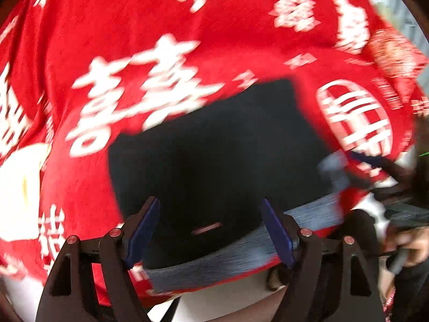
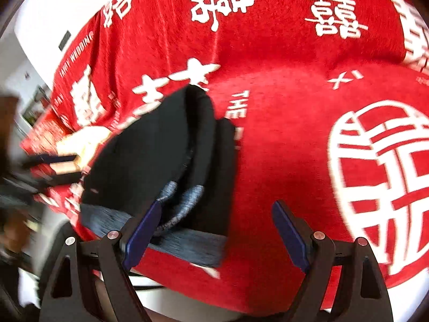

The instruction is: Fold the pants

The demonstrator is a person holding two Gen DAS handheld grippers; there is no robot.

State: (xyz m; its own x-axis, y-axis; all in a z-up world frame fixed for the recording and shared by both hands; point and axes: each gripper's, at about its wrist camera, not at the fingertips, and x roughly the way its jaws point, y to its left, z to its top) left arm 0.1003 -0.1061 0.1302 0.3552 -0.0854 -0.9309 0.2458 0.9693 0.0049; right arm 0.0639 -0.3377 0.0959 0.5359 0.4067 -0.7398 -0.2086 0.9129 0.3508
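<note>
Between both grippers' spread jaws lie the pants (image 1: 214,147).

A red cloth (image 2: 281,139) printed with white characters is covering my worktop, running from the near edge to the far side and out to both sides. The black pants (image 2: 161,155) are lying directly on it, folded, their grey-blue waistband (image 2: 187,244) sitting along the near edge. In my left view the pants (image 1: 214,155) are lying centrally on the cloth (image 1: 107,40).
</note>
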